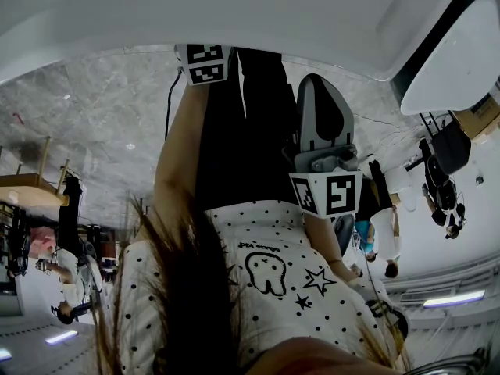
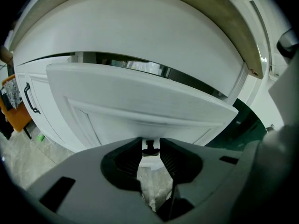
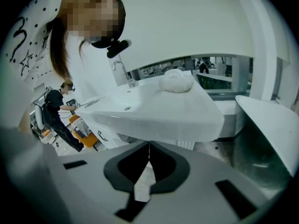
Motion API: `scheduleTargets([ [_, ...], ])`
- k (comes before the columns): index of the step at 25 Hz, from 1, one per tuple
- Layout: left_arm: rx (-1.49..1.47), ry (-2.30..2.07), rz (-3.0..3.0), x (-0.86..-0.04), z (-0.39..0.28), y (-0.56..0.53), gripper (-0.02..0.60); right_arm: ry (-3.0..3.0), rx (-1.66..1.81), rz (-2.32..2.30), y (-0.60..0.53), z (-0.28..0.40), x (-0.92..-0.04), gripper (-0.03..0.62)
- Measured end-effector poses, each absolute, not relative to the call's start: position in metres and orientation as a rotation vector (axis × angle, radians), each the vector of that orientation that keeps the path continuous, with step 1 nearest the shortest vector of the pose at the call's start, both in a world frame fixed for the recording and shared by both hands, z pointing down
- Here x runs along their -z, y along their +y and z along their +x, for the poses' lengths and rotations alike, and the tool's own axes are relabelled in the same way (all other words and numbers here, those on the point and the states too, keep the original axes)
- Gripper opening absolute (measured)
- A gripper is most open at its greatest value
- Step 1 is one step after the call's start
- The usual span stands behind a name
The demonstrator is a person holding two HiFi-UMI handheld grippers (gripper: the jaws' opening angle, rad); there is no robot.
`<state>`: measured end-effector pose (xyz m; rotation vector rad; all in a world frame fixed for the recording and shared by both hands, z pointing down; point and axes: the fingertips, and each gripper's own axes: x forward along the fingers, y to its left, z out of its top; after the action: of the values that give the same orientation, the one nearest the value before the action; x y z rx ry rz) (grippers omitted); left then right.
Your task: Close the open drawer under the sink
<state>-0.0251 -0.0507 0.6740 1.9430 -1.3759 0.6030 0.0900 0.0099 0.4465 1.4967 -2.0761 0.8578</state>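
Pinching the drawer knob under the sink

The left gripper point(image 2: 150, 149) had its jaws drawn in close on the small dark knob point(image 2: 150, 145) of the white panelled drawer front point(image 2: 140, 101). That drawer stood pulled out from the white cabinet, with a dark gap showing above its top edge. To its left, a cabinet door carried a slim black bar handle point(image 2: 30, 99).

The right gripper point(image 3: 149, 143) had its jaws pressed together with nothing between them. It faced the white rectangular sink basin point(image 3: 154, 111), where a curved chrome tap point(image 3: 122, 71) rose at the back and a crumpled white cloth point(image 3: 176, 80) lay on the rim.

In the head view the white black-dotted shirt point(image 1: 289, 287) bore a cartoon tooth and a star. The small line of writing above the tooth was too fine to read.
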Motion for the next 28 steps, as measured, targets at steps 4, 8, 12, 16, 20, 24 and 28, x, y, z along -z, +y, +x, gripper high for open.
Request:
scheduleTargets([
  [4, -0.591, -1.386, 1.948, -0.674, -0.023, -0.057, 0.12, -2.075, -0.858, 1.497, 0.01, 0.092, -0.447, 0.014],
  [8, -0.584, -1.394, 1.954, -0.673, -0.021, -0.063, 0.12, -2.076, -0.858, 1.494, 0.009, 0.092, -0.448, 0.014],
  [12, -0.582, -1.398, 1.96, -0.673, -0.022, -0.067, 0.12, -2.074, -0.86, 1.493, 0.009, 0.091, -0.448, 0.014],
  [16, -0.581, -1.403, 1.959, -0.673, -0.025, -0.068, 0.12, -2.076, -0.859, 1.493, 0.008, 0.089, -0.449, 0.014],
  [20, -0.58, -1.404, 1.964, -0.672, -0.023, -0.069, 0.12, -2.075, -0.86, 1.493, 0.01, 0.089, -0.449, 0.014],
  [24, -0.578, -1.41, 1.966, -0.672, -0.024, -0.073, 0.12, -2.074, -0.862, 1.492, 0.01, 0.089, -0.449, 0.014],
  [28, -0.573, -1.414, 1.967, -0.672, -0.024, -0.078, 0.12, -2.074, -0.862, 1.493, 0.008, 0.089, -0.45, 0.014],
])
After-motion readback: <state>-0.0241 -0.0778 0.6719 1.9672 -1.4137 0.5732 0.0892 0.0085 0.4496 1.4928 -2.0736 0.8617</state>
